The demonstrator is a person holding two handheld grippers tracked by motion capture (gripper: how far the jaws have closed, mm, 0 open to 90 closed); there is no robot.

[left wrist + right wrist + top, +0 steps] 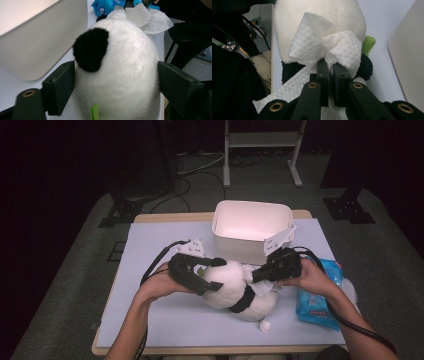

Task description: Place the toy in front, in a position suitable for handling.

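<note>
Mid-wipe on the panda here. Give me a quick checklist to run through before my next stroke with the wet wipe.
1. Wet wipe pinched in right gripper: ok, jaws shut on it.
2. Wipe touching plush panda: ok, bunched against the white fur.
3. Left gripper steadying the panda: cannot tell; jaws flank the head, pressure unclear.
4. Panda resting on the table: ok.
5. White bin clear of the stroke: ok, behind the panda.
6. Wipes pack within reach: ok, beside the right hand.
</note>
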